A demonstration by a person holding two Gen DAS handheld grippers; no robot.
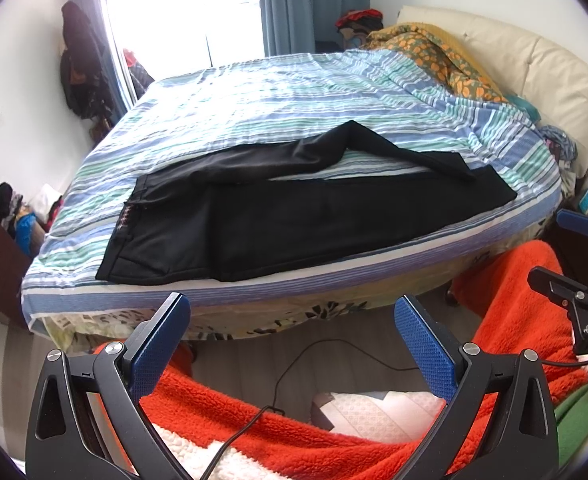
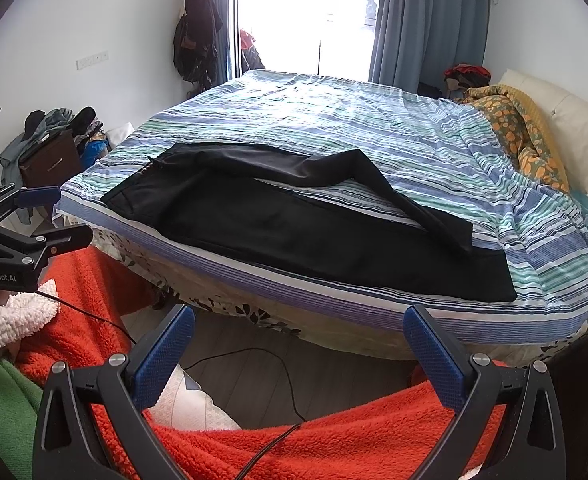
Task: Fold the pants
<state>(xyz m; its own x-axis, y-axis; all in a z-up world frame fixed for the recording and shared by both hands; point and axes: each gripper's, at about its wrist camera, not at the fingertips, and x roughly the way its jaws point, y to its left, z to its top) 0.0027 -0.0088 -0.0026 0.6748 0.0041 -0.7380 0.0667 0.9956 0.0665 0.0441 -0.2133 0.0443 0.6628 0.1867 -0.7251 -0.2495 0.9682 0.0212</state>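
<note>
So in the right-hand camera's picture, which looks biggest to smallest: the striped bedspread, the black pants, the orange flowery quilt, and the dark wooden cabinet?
As they look in the right wrist view:
1. Striped bedspread, clearly largest.
2. Black pants lying on it.
3. Orange flowery quilt.
4. Dark wooden cabinet.
The last two are fairly close, and the cabinet is partly hidden under clothes, so their order is unsure.

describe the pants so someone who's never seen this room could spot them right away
Find the bed with the blue, green and white striped cover that fills the room. The pants lie on the cover along its near edge, waistband to the left and one leg bent away from the other. They are the only plain black thing on the bed, unlike the orange-patterned blanket by the headboard.
</note>
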